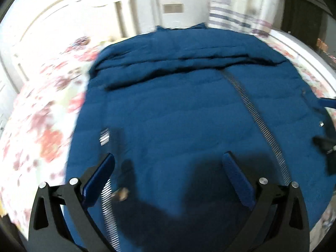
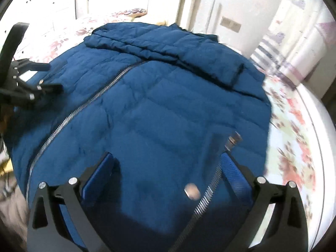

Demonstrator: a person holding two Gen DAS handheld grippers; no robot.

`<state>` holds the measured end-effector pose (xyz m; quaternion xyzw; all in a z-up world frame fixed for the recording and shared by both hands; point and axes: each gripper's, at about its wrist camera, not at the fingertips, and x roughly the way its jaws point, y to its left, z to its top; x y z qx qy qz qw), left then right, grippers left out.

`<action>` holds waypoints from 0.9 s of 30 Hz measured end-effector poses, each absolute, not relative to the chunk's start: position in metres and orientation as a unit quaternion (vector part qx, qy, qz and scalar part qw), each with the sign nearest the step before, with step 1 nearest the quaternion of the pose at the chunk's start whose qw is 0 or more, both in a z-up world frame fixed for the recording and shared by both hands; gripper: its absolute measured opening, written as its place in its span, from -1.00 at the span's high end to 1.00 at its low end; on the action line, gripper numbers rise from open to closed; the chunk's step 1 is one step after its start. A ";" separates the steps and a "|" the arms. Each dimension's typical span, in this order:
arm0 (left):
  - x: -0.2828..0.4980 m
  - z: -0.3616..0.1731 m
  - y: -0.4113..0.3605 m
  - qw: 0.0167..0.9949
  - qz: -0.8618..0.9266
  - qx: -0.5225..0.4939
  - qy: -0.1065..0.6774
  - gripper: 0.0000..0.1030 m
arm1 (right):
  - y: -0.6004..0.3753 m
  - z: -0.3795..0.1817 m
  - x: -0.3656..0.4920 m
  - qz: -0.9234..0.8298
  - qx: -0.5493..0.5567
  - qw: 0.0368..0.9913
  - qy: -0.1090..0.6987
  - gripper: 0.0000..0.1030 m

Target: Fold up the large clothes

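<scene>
On the floral bed [image 1: 42,126], blue padded jacket [image 1: 189,105] spread flat, sleeve doubled across its far end, likely squaring it for folding. Over jacket's near hem: left claw [image 1: 168,163] and right claw [image 2: 168,161], both spread wide, empty. Zipper [image 2: 84,109] exposed.

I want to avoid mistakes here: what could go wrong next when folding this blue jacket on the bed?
1. The folded sleeve lies loosely across the blue jacket; a pull may undo it.
2. A claw could snag the metal zipper.
3. Both claws, left and right, are open and empty, so a shallow grip on puffy fabric may slip.
</scene>
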<state>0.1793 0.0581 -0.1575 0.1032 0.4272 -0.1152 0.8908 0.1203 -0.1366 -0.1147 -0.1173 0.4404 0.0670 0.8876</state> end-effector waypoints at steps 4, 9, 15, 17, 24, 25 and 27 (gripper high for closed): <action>0.171 -0.170 0.098 0.892 -0.120 0.042 0.435 -0.91 | -0.181 -0.136 0.099 0.065 -0.033 0.889 0.453 -0.95; 0.158 -0.146 0.088 0.904 -0.105 0.049 0.412 -0.91 | -0.177 -0.111 0.084 0.056 -0.040 0.904 0.422 -0.94; 0.153 -0.133 0.009 0.896 -0.160 0.132 0.392 -0.91 | -0.123 -0.101 0.101 0.121 -0.080 0.902 0.407 -0.95; 0.157 -0.154 -0.014 0.878 -0.161 0.167 0.418 -0.91 | -0.098 -0.122 0.107 0.132 -0.121 0.887 0.426 -0.94; 0.145 -0.150 0.035 0.893 -0.157 0.089 0.411 -0.91 | -0.110 -0.124 0.091 0.108 -0.108 0.891 0.428 -0.94; 0.135 -0.141 0.047 0.900 -0.166 0.075 0.396 -0.91 | -0.111 -0.117 0.084 0.114 -0.113 0.895 0.415 -0.94; 0.122 -0.139 0.060 0.901 -0.167 0.071 0.395 -0.91 | -0.110 -0.112 0.069 0.151 -0.108 0.895 0.405 -0.94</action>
